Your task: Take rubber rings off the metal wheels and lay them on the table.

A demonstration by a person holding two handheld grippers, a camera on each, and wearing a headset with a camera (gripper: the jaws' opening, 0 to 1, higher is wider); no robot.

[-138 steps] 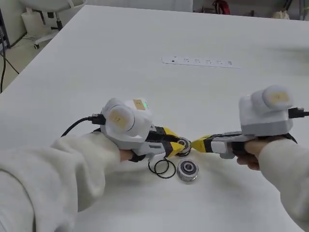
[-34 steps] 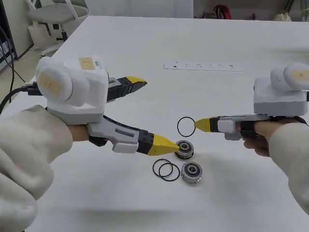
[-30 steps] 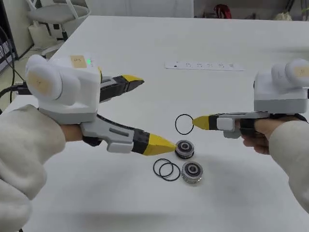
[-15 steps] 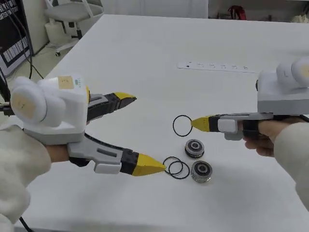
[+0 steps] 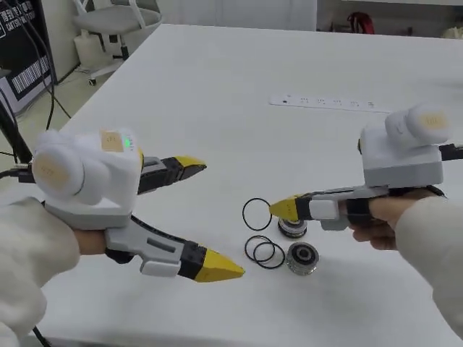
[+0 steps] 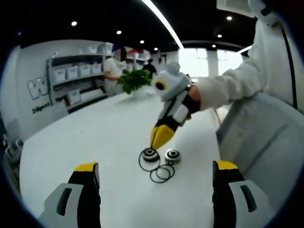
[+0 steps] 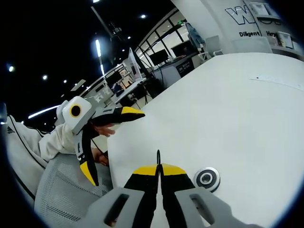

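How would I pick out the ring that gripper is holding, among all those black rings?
On the white table, find the two metal wheels near the front edge. Beside them the right gripper has its yellow fingers pinched shut on one thin black ring. The other two rings lie loose and overlapped on the table; this one is gripped at the fingertips.

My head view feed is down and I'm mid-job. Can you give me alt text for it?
The right claw, shut, holds a black rubber ring over the white table, close to two metal wheels and two loose rings lying flat. The left claw is wide open and empty to their left.
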